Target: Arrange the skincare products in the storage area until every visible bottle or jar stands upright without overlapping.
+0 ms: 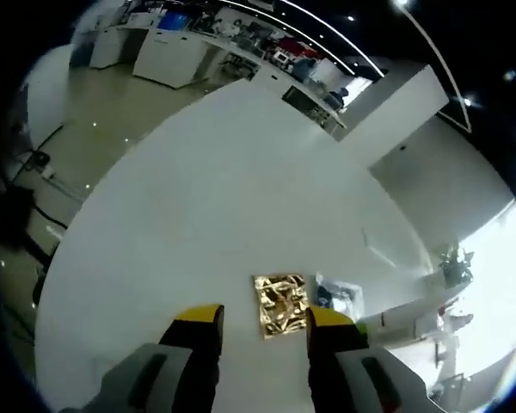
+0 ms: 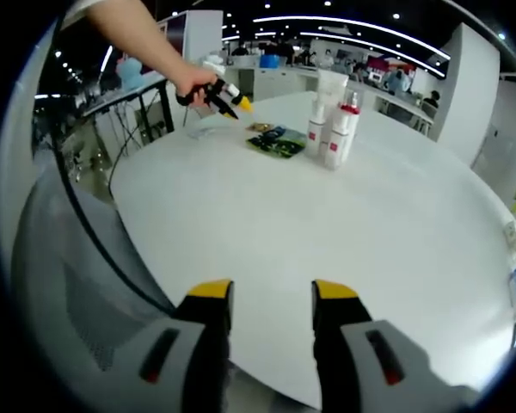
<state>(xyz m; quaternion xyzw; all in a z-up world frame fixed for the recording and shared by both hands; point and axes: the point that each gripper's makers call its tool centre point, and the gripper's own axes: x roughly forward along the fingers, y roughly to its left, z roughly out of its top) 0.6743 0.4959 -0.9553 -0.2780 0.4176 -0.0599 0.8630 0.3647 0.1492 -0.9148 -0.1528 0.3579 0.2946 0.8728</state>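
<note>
A cluster of white skincare bottles (image 2: 331,120) with red markings stands upright on the far side of the round white table (image 2: 344,224). Flat sachets (image 2: 277,141) lie just left of them. A hand holds my left gripper (image 2: 232,101) over the table's far left edge, near the sachets. In the left gripper view a gold foil packet (image 1: 279,305) lies on the table (image 1: 224,198) between the open jaws of my left gripper (image 1: 265,320), with a clear packet (image 1: 337,295) beside it. My right gripper (image 2: 273,297) is open over the near table edge, holding nothing.
A grey mesh chair (image 2: 64,275) stands at the table's near left. Desks and shelves (image 1: 176,43) line the room behind, and a plant (image 1: 454,262) stands beyond the table's edge.
</note>
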